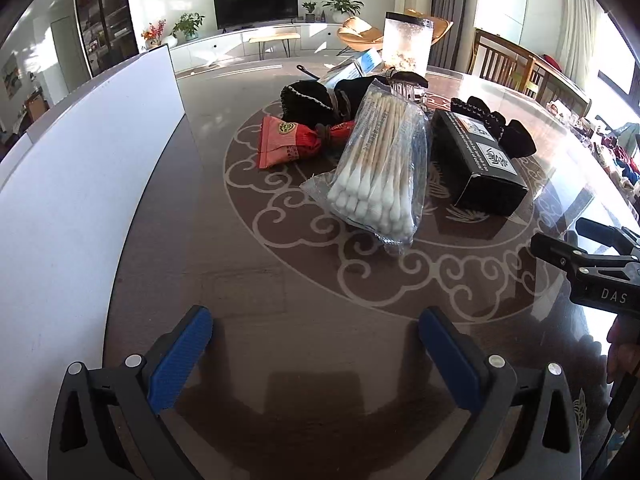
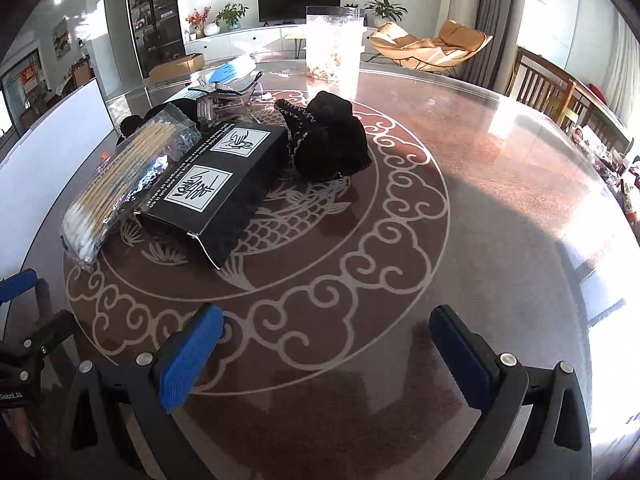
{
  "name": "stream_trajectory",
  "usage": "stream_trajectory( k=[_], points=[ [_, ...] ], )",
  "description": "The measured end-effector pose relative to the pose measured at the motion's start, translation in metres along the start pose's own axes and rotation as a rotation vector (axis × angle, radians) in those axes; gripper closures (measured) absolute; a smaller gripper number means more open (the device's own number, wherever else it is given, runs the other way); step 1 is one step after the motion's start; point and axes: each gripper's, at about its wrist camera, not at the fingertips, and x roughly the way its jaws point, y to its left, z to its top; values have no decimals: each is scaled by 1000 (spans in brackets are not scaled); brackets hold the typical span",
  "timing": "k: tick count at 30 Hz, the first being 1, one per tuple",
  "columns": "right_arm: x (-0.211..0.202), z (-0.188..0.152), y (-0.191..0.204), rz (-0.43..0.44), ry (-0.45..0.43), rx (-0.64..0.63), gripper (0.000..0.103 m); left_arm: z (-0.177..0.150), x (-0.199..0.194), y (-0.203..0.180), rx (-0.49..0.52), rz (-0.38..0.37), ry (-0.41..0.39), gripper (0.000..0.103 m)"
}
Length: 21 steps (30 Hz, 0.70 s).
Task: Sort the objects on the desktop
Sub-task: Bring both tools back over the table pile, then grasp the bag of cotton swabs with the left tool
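A pile of objects lies mid-table. A clear bag of cotton swabs [image 1: 380, 164] [image 2: 120, 184] leans beside a black printed box [image 1: 476, 160] [image 2: 216, 188]. A red packet [image 1: 292, 140] and black cloth items [image 1: 316, 100] [image 2: 328, 140] lie around them. My left gripper [image 1: 316, 340] hovers open over bare table short of the swabs. My right gripper [image 2: 324, 344] is open too, nothing between its blue pads, near the box's front end. The right gripper's black tips [image 1: 560, 244] show at the left wrist view's right edge.
A large white box [image 1: 80, 184] [image 2: 52, 136] stands at the table's left. A clear plastic container [image 1: 406, 44] [image 2: 334, 44] and a blue-white packet [image 1: 366, 62] sit behind the pile. Wooden chairs [image 2: 560, 92] line the right side. The round patterned table [image 2: 480, 208] has open surface to the right.
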Motion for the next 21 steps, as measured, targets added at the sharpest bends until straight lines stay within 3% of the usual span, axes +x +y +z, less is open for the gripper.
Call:
stream_trajectory(
  k=[21],
  points=[
    [-5,-4,10,11,5,6,0,80,54,-34,150,-98,39,0]
  ],
)
